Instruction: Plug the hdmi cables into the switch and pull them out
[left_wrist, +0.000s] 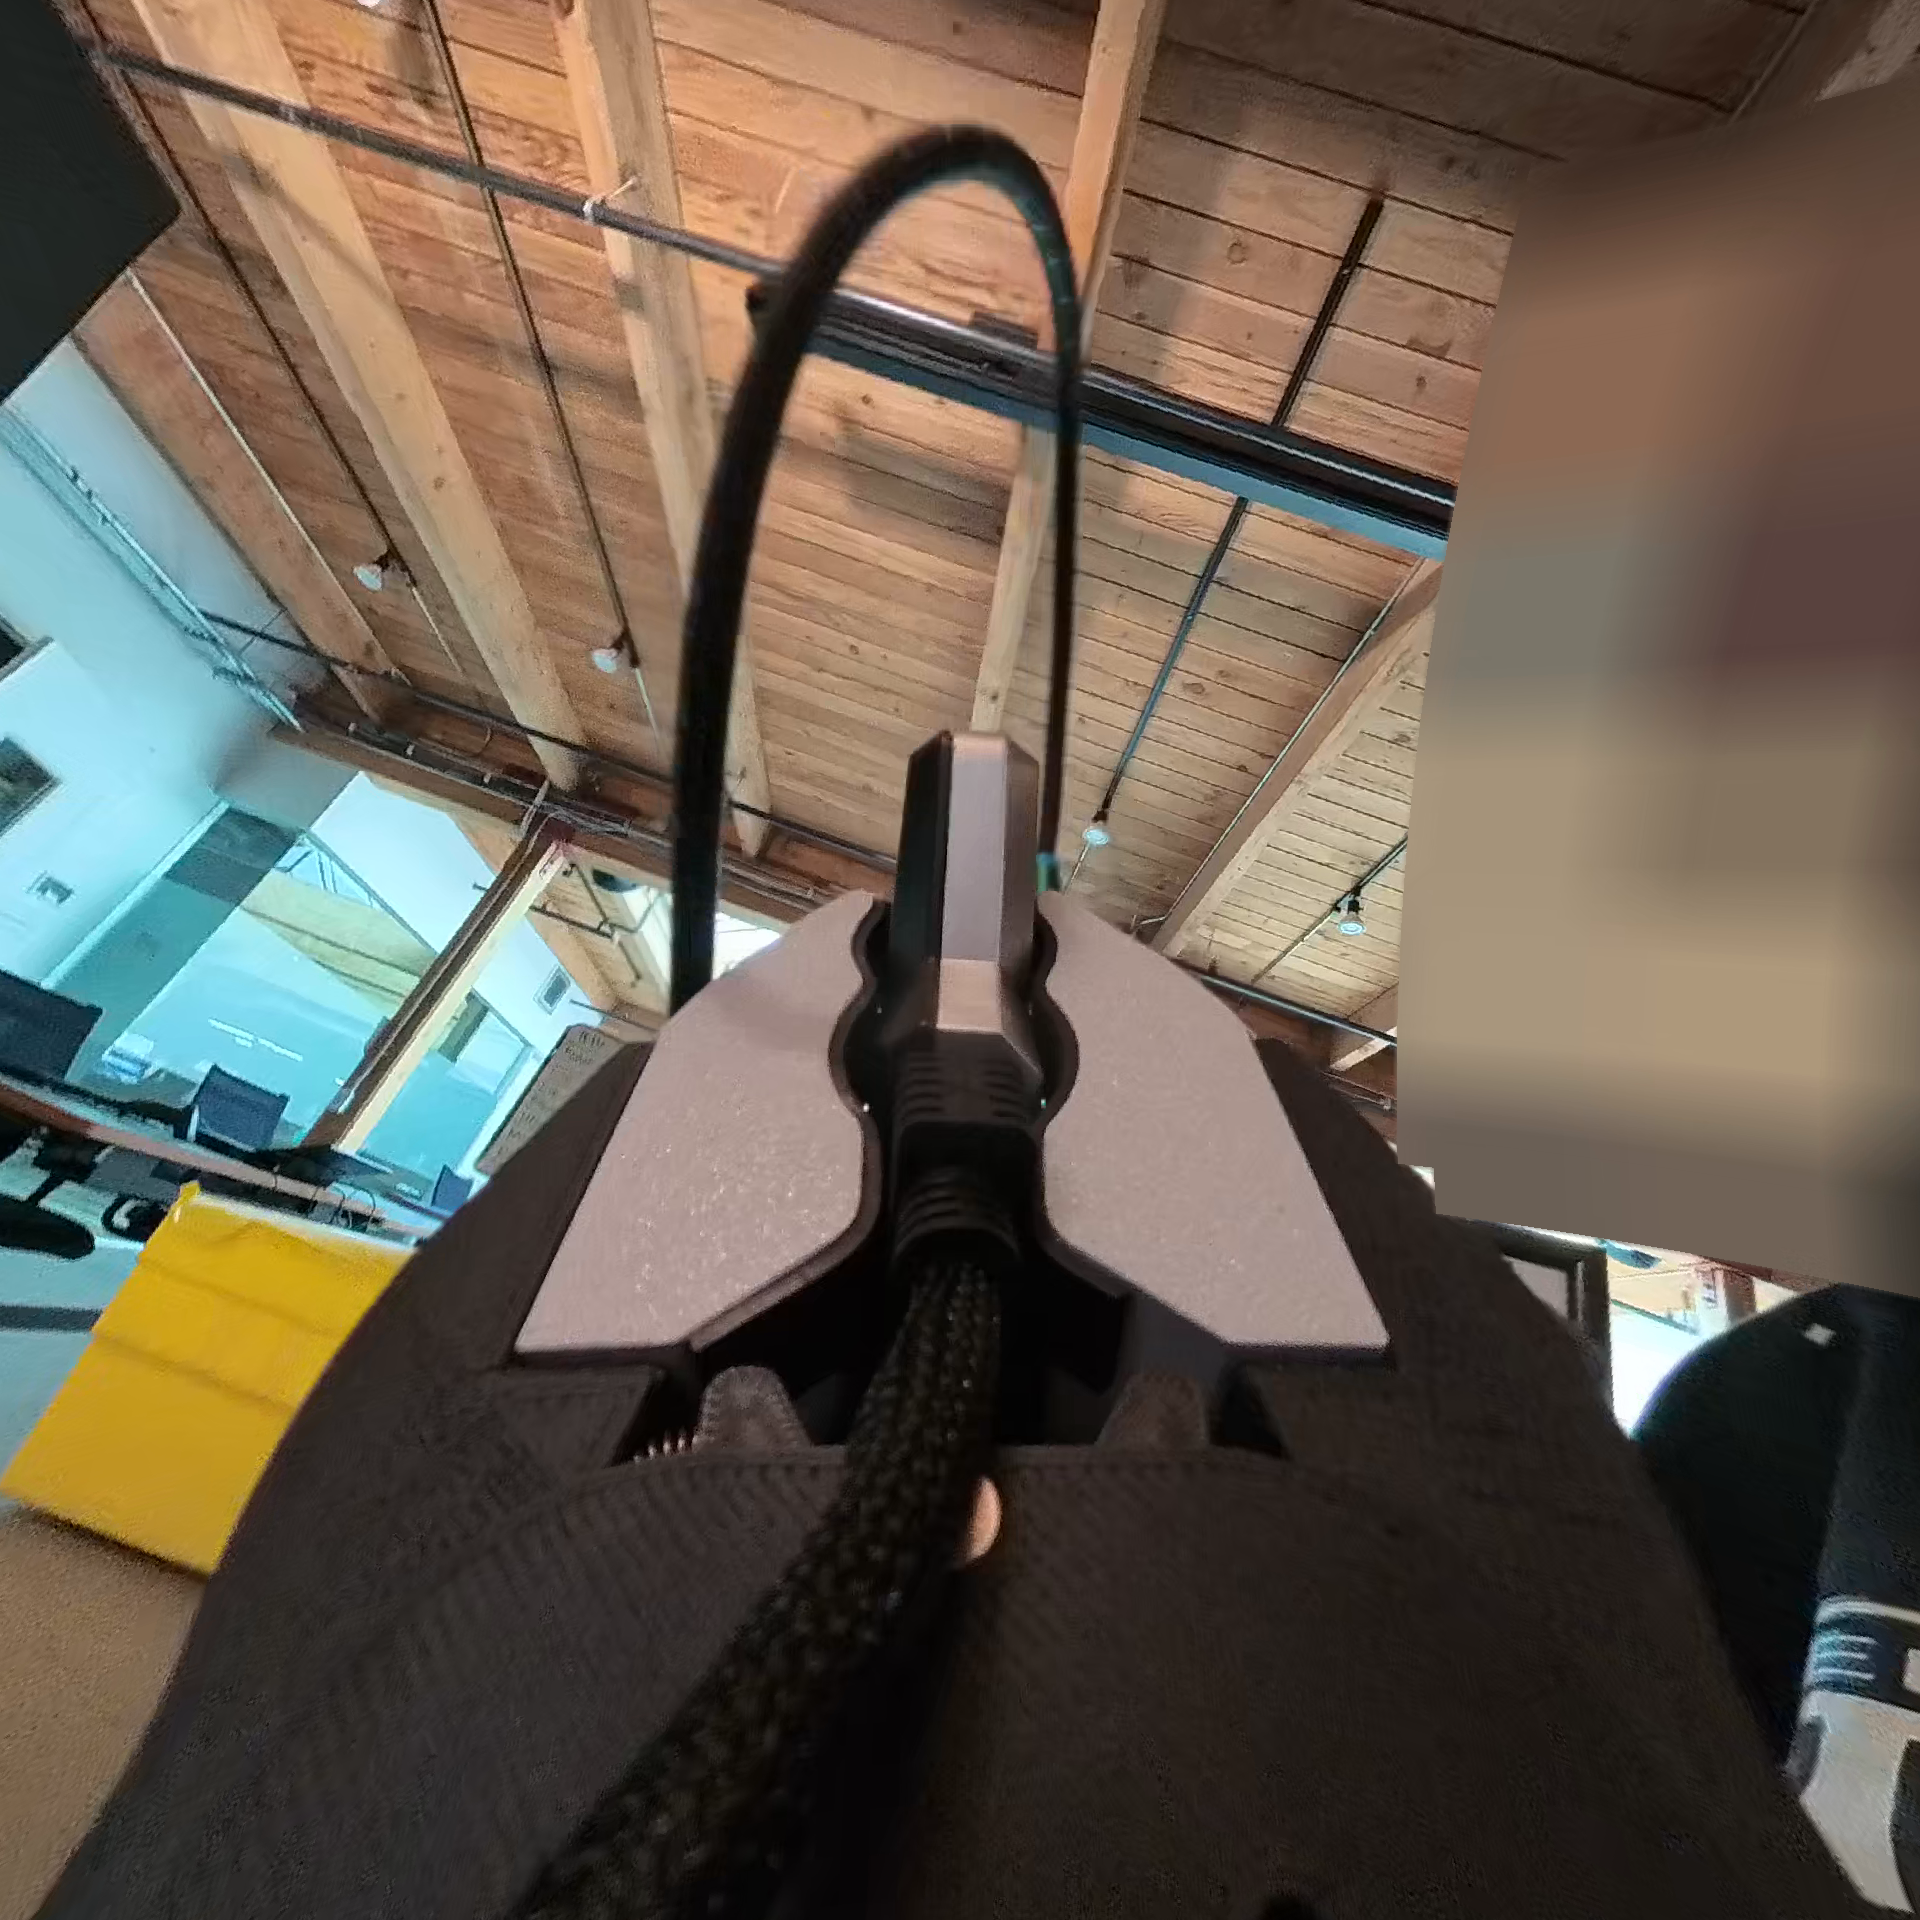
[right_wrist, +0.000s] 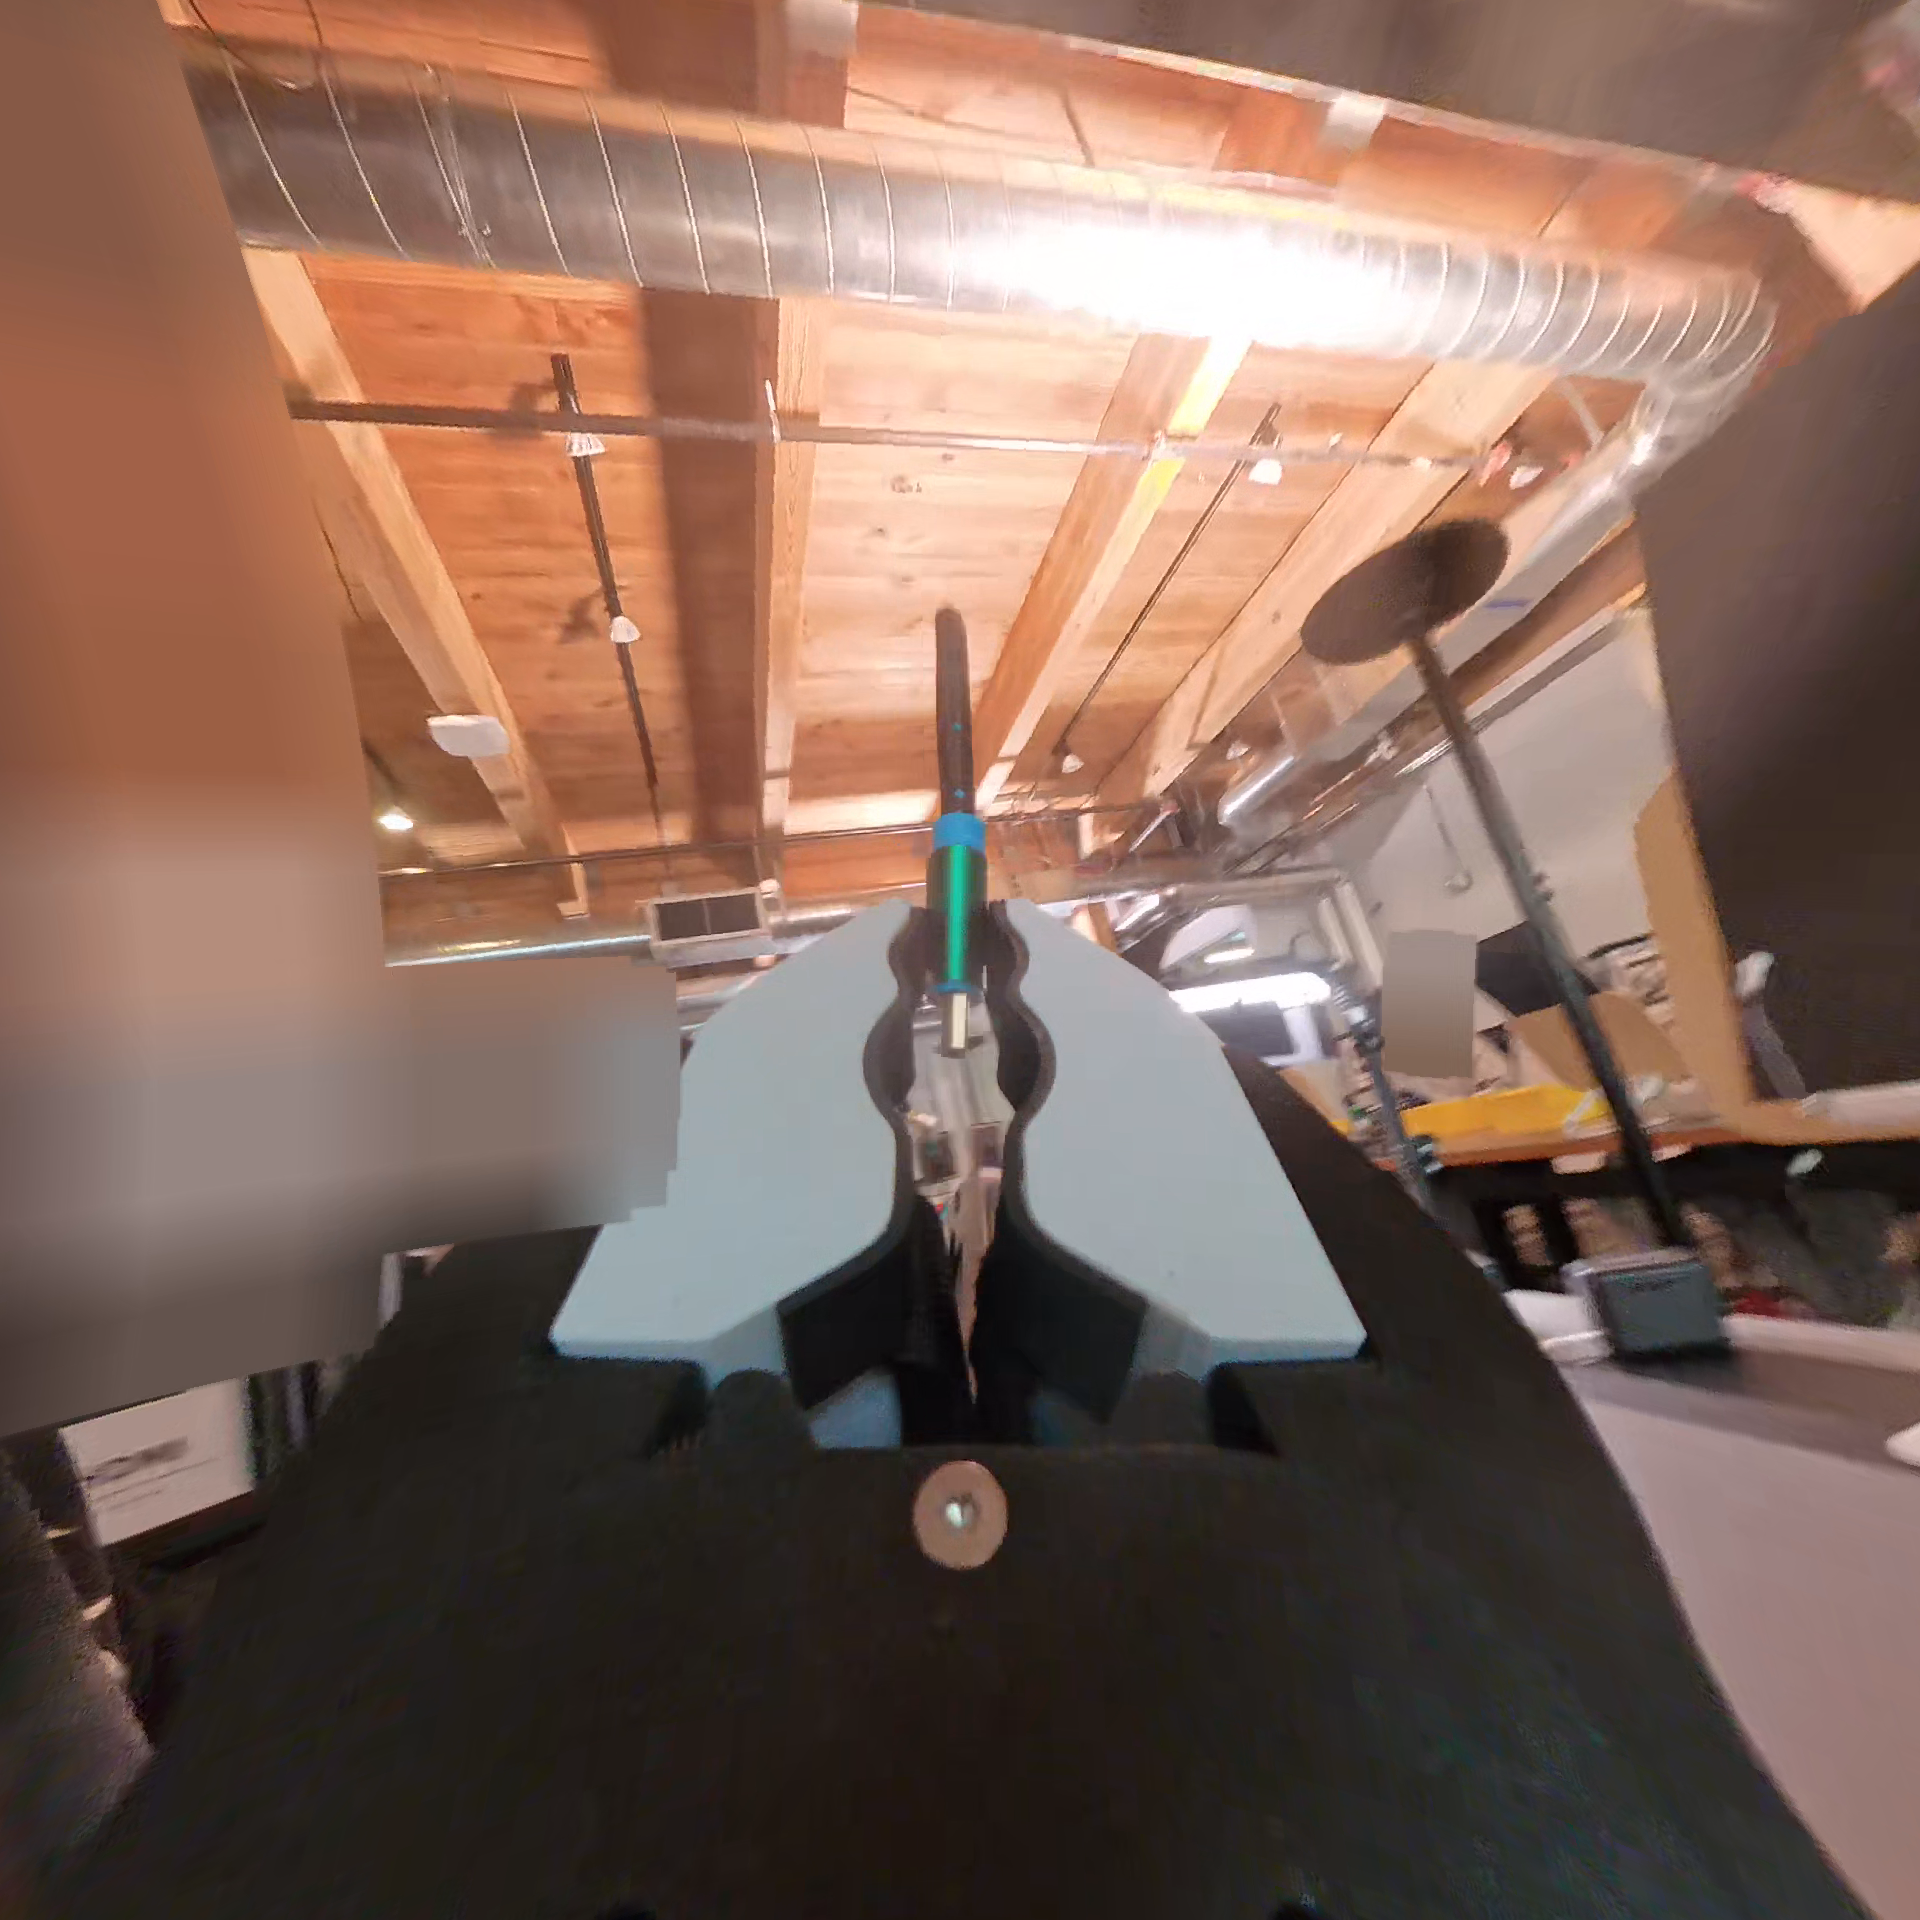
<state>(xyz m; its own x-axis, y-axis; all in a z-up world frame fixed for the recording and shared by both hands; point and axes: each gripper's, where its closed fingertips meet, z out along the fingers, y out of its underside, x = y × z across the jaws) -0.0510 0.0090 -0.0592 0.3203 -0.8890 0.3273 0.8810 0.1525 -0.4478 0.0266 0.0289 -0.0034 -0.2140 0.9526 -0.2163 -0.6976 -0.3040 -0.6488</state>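
Grey pads of the left gripper (left_wrist: 961, 997) clench a silver HDMI switch (left_wrist: 971, 894) at frame centre, its braided cable (left_wrist: 914, 1382) trailing down. Right gripper (right_wrist: 956, 997) pinches a green HDMI plug (right_wrist: 956, 914), tip pointing back. Both aim at the wooden ceiling (left_wrist: 935, 468); lower them, align the plug squarely.

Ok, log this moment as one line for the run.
left gripper: shut on grey HDMI plug | right gripper: shut on green HDMI plug | both aimed at ceiling | switch: unseen
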